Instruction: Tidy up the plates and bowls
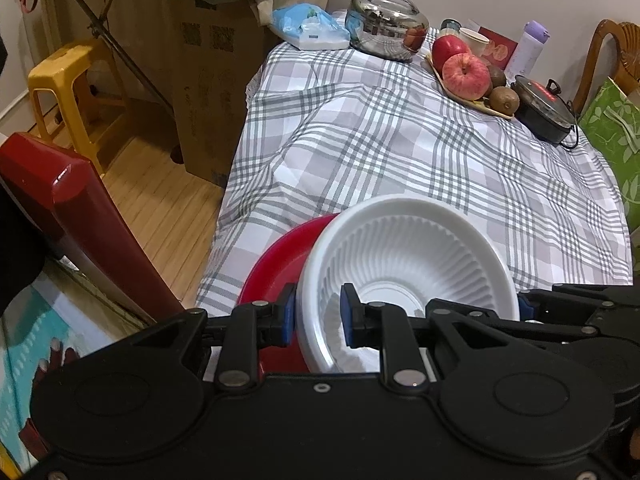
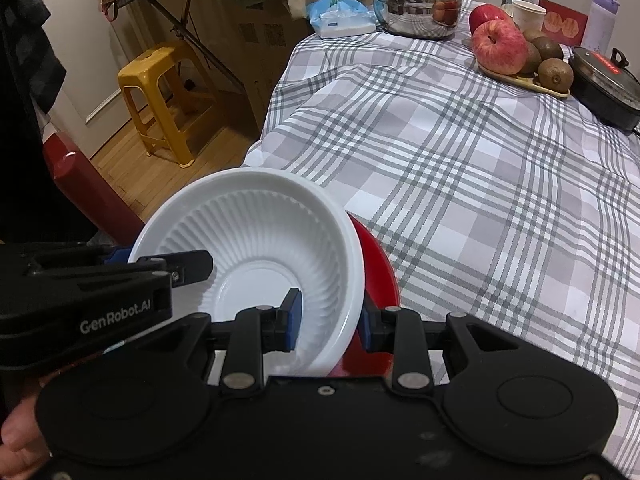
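A white ribbed bowl (image 1: 408, 256) (image 2: 260, 240) rests in a red plate (image 1: 280, 264) (image 2: 378, 276), and both are held over the near edge of the checked table. My left gripper (image 1: 317, 316) is shut on the bowl's left rim, one blue pad inside and one outside against the red plate. My right gripper (image 2: 330, 320) is shut on the opposite rim in the same way. Each gripper shows in the other's view: the left gripper (image 2: 160, 260) at the bowl's left edge, the right gripper (image 1: 528, 306) at its right edge. I cannot tell whether the plate's rim is clamped too.
The checked tablecloth (image 1: 400, 152) stretches ahead. At its far end stand a steel pot (image 1: 386, 26), a tray of apples and kiwis (image 1: 466, 70), a black lidded pan (image 1: 544, 108) and a purple bottle (image 1: 528, 46). A yellow stool (image 1: 68, 92) and a cardboard box (image 1: 208, 80) stand left.
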Tool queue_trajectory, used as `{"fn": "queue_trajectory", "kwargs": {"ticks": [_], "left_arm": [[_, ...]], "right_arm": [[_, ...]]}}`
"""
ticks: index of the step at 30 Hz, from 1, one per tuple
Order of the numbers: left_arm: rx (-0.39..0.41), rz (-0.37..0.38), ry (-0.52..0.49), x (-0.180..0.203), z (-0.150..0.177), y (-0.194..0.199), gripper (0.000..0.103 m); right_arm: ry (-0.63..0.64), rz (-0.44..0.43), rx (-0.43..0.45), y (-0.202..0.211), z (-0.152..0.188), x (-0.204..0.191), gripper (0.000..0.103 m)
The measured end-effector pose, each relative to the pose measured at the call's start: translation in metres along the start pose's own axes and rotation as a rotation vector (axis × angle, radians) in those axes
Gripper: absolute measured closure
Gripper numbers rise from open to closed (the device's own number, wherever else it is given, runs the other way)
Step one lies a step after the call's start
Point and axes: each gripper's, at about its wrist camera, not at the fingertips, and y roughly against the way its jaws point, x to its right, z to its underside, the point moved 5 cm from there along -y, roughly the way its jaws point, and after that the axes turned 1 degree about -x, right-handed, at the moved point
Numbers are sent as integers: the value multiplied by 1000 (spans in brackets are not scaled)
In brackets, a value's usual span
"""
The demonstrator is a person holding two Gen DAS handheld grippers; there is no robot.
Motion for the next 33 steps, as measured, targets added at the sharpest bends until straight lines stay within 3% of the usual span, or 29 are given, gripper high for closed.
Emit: {"fn": "queue_trajectory", "kwargs": {"ticks": [17,27,33], "left_arm": [[25,-15,2,-4,-1,13,74],[80,-5,19,-13,-7,38,74],[116,-5,50,-25,-13,51,74]], "right_arm": [[-24,6,56,18,-5,9,71],[-73,-4,146,54,-6,29,71],[-105,21,149,60,-1,47,71]]}}
